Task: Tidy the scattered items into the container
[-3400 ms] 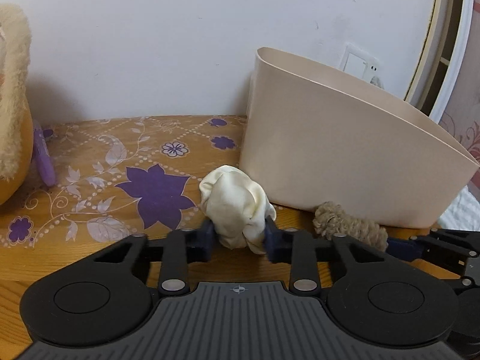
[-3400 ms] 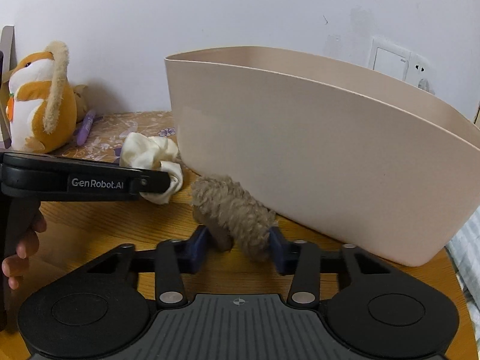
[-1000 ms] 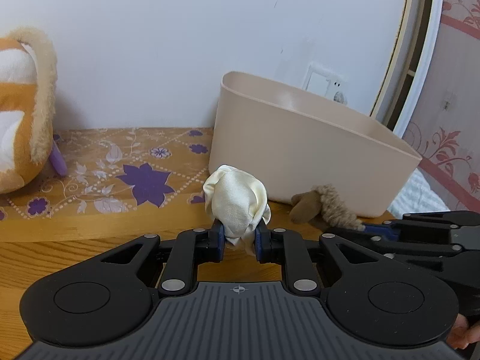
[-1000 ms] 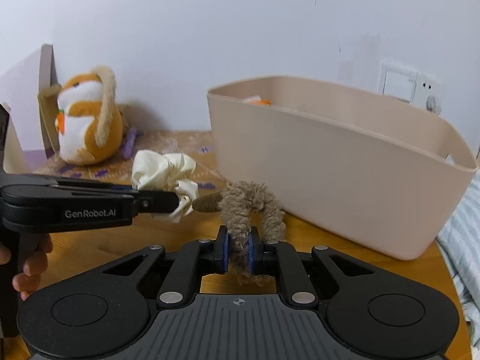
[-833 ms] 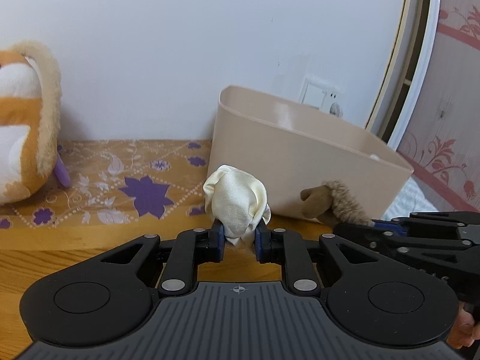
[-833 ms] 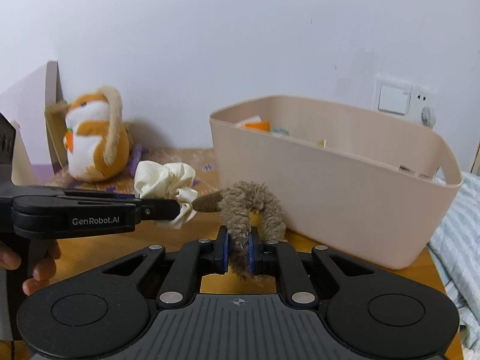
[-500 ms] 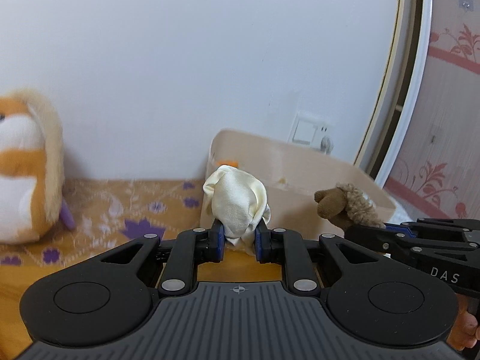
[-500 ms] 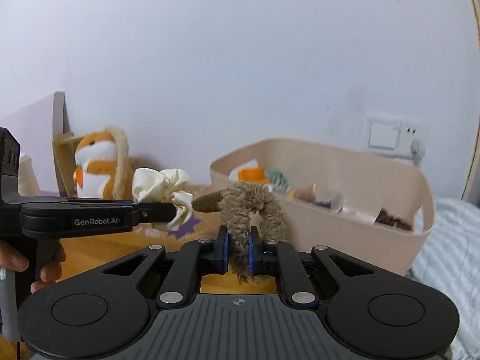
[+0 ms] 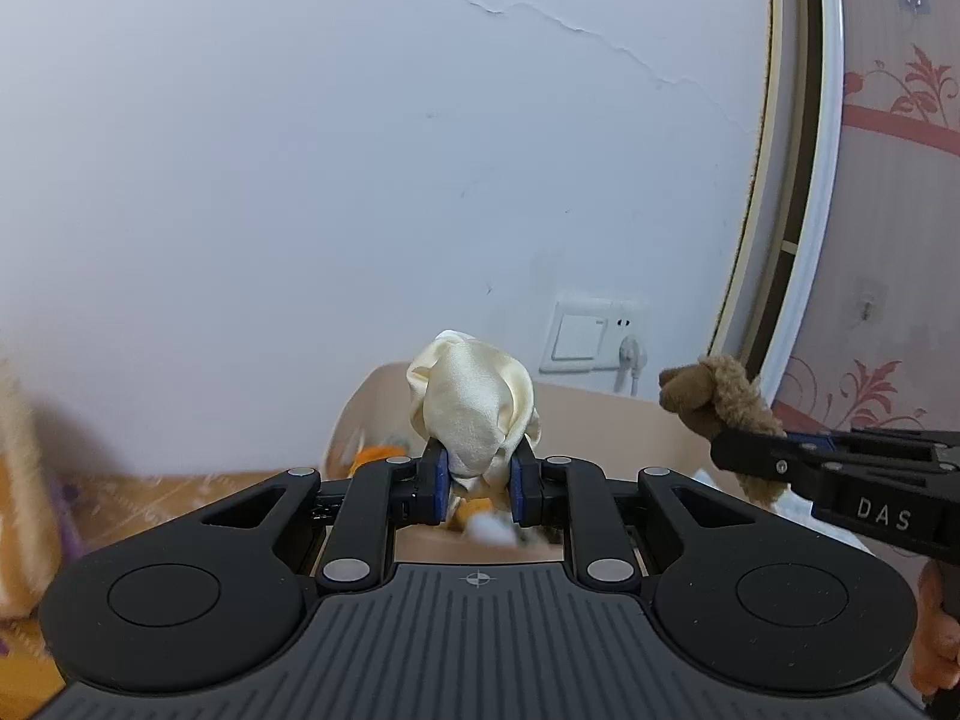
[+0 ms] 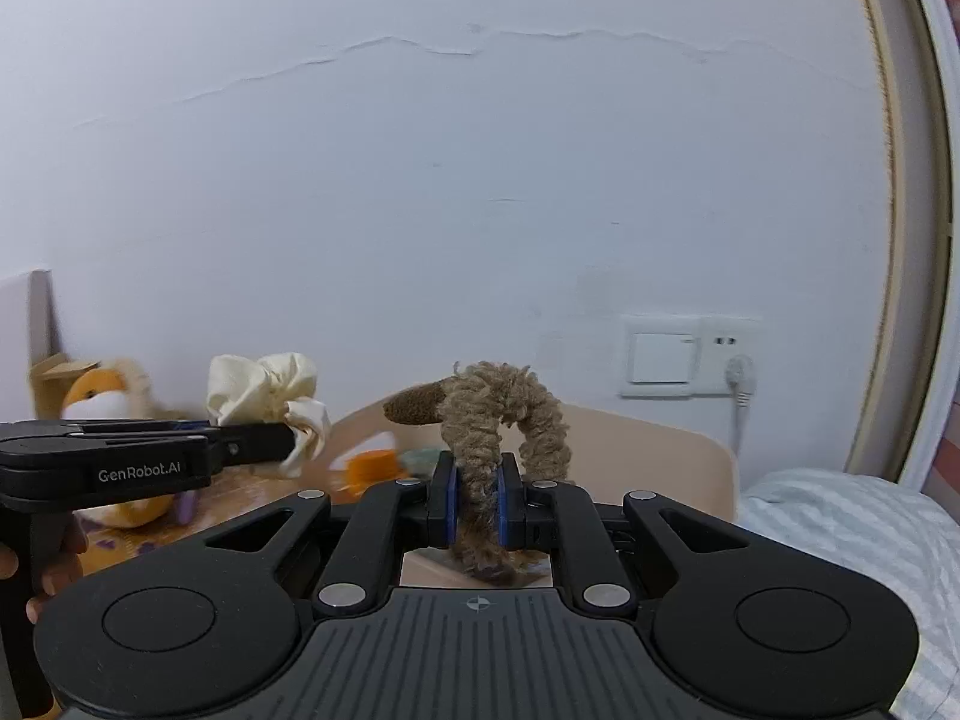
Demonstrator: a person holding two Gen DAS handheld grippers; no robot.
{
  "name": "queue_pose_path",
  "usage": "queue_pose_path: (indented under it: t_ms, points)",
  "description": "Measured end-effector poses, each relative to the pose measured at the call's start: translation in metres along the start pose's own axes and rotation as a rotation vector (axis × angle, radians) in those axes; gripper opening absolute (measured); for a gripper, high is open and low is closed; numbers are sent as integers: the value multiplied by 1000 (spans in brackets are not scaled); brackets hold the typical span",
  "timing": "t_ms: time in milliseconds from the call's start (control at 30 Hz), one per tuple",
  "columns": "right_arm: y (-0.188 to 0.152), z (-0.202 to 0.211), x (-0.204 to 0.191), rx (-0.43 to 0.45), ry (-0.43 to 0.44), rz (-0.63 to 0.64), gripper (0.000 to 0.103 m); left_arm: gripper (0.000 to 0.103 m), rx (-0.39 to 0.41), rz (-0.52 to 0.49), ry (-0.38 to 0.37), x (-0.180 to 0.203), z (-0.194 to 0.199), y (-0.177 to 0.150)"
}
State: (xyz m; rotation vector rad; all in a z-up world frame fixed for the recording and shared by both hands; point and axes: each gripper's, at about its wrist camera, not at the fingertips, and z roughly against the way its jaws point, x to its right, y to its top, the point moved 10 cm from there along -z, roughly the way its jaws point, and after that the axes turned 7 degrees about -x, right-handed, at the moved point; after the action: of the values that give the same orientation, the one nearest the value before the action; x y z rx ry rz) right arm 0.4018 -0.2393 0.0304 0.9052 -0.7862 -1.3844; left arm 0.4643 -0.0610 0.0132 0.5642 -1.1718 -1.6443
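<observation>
My left gripper (image 9: 477, 471) is shut on a cream satin scrunchie (image 9: 471, 405), held high above the near rim of the beige tub (image 9: 594, 420). The scrunchie also shows in the right wrist view (image 10: 267, 399). My right gripper (image 10: 474, 495) is shut on a brown fuzzy scrunchie (image 10: 498, 414), raised over the tub (image 10: 648, 450); it also shows at the right of the left wrist view (image 9: 717, 399). Inside the tub lie an orange item (image 10: 372, 465) and other small things, blurred.
An orange-and-white plush toy (image 10: 111, 402) sits at the left on a floral cloth (image 9: 174, 489) over the wooden table. A wall switch and socket (image 10: 690, 357) are behind the tub. Striped bedding (image 10: 840, 516) lies to the right.
Both grippers have risen further with their scrunchies and moved over the tub, which now sits lower in both views. Both stay shut.
</observation>
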Motion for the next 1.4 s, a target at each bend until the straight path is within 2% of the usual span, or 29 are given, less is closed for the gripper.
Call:
queue_pose_path:
  t_ms: [100, 233, 533, 567, 600, 633, 667, 733, 767, 800, 833, 967, 1067, 1233, 1400]
  points:
    - [2, -12, 17, -10, -23, -20, 11, 19, -6, -11, 9, 9, -17, 10]
    - [-1, -31, 35, -43, -50, -46, 11, 19, -57, -15, 17, 16, -47, 14]
    - [-22, -71, 57, -161, -61, -98, 12, 20, -174, -46, 39, 31, -90, -15]
    - [-25, -74, 58, -169, -67, -94, 13, 21, -189, -46, 35, 33, -92, -18]
    - [-26, -76, 58, -174, -68, -92, 13, 27, -200, -44, 34, 31, -93, -20]
    - [-28, -76, 58, -177, -66, -92, 16, 37, -207, -39, 38, 31, -93, -22]
    - [-29, -76, 56, -178, -65, -92, 25, 43, -209, -36, 42, 31, -93, -23]
    - [-30, -72, 60, -169, -67, -99, 40, 69, -192, -35, 56, 29, -90, -25]
    - [-30, -69, 61, -162, -64, -104, 50, 73, -174, -31, 74, 32, -91, -25]
    - [-29, -65, 63, -152, -65, -113, 53, 79, -154, -23, 89, 29, -87, -24]
    - [-28, -59, 65, -142, -64, -120, 62, 84, -136, -12, 93, 28, -82, -22]
    - [-20, -36, 68, -79, -43, -152, 85, 87, -101, 23, 96, 25, -61, -17]
    - [-16, -21, 66, -48, -56, -156, 95, 88, -115, 2, 122, 24, -52, -23]
    - [-19, -3, 54, -50, -79, -120, 96, 88, -126, -16, 181, 19, -34, -38]
    - [-27, 11, 45, -58, -63, -136, 98, 88, -154, 12, 170, 17, -17, -54]
